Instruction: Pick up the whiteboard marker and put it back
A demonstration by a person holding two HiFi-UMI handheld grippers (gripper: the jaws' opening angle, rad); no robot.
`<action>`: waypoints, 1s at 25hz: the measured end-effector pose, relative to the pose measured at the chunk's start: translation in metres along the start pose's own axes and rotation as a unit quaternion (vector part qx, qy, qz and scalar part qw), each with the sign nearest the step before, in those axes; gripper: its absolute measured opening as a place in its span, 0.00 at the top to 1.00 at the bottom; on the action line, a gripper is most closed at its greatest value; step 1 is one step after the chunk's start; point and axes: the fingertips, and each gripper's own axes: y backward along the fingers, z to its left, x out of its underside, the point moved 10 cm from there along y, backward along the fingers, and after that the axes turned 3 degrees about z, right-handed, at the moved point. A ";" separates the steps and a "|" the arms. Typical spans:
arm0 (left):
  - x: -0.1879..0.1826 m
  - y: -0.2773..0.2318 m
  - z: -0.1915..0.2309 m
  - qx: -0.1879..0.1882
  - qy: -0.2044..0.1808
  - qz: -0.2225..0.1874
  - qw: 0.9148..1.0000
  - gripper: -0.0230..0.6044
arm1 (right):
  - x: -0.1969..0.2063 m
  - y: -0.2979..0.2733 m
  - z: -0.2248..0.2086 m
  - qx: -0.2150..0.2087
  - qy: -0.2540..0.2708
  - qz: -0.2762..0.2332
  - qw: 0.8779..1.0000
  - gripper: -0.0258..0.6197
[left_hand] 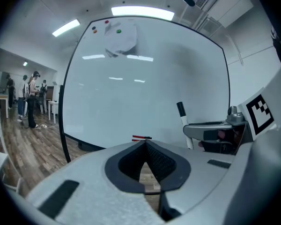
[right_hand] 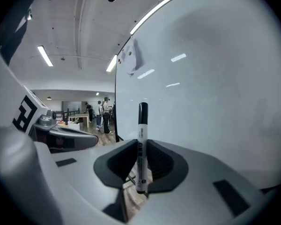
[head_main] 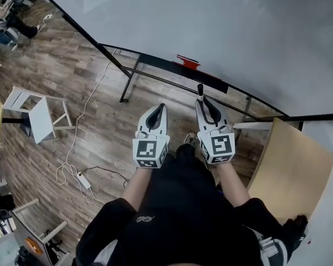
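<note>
While the right hand-held gripper [right_hand: 141, 161] clamps the marker [right_hand: 142, 125] mid-barrel, cap up, before the whiteboard [right_hand: 215, 93], and the left hand-held gripper [left_hand: 145, 144] sits closed and empty, the marker appears light, stiff, slick plastic, best held mid-barrel.

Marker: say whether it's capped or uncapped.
Capped: a black cap covers the top of the marker, clamped upright in the right gripper.
</note>
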 end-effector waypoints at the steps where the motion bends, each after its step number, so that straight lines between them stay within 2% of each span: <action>1: -0.006 0.007 0.004 0.001 -0.005 -0.010 1.000 0.95 | -0.006 0.005 0.005 0.008 -0.005 -0.013 1.000 0.88; 6: -0.029 0.030 0.013 0.023 -0.028 -0.046 0.998 0.95 | -0.026 0.031 0.025 0.043 -0.005 -0.061 0.997 0.88; 10: -0.039 0.033 0.011 0.045 -0.071 -0.057 0.995 0.95 | -0.030 0.043 0.038 0.062 -0.010 -0.075 0.995 0.88; 14: -0.045 0.019 -0.004 0.092 -0.056 -0.067 0.992 0.95 | -0.035 0.058 0.040 0.091 0.000 -0.083 0.992 0.88; 18: -0.046 0.012 -0.016 0.131 -0.058 -0.072 0.987 0.95 | -0.035 0.067 0.039 0.113 0.006 -0.084 0.990 0.88; 21: -0.043 0.016 -0.011 0.127 -0.064 -0.070 0.987 0.95 | -0.031 0.065 0.044 0.110 0.003 -0.079 0.991 0.88; 25: -0.039 0.032 0.018 0.090 -0.060 -0.070 0.992 0.95 | -0.034 0.048 0.064 0.079 0.006 -0.077 0.994 0.88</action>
